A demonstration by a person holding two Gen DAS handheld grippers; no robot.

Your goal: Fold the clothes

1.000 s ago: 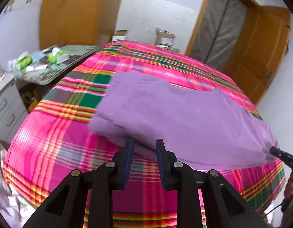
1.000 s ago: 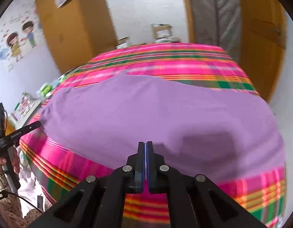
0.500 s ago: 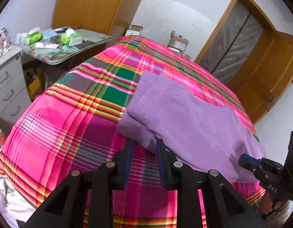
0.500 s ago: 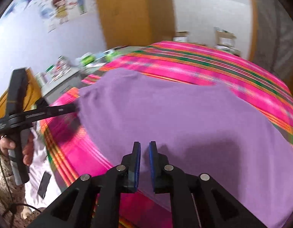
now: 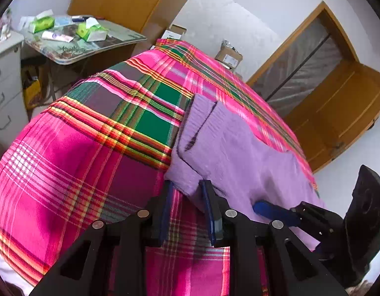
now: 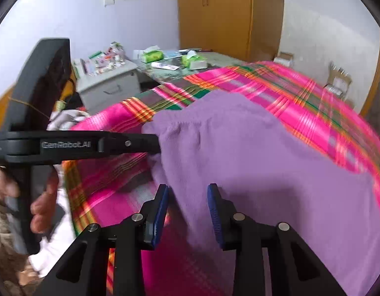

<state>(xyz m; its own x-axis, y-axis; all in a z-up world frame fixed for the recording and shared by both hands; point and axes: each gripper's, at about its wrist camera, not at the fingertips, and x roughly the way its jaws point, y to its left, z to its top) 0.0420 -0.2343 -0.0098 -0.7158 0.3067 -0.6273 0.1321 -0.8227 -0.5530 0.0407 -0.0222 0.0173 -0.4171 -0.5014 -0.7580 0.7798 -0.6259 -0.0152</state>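
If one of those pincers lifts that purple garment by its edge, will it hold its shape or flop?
Probably flop: the purple garment drapes softly over the plaid bedspread, following its curve. It looks fleecy, so likely not slippery. It seems light, its corner sagging between the left gripper fingers.

Left gripper [image 5: 186, 192] sits low with jaws spread apart, a hand [image 6: 42, 212] wrapped round its handle. Right gripper [image 6: 188, 197] is level beside it, fingers wide and gripping nothing.

Right gripper [image 6: 187, 206]: jaws went from shut to spread wide. Left gripper [image 5: 186, 204]: swung toward purple garment's [image 5: 239, 157] corner.
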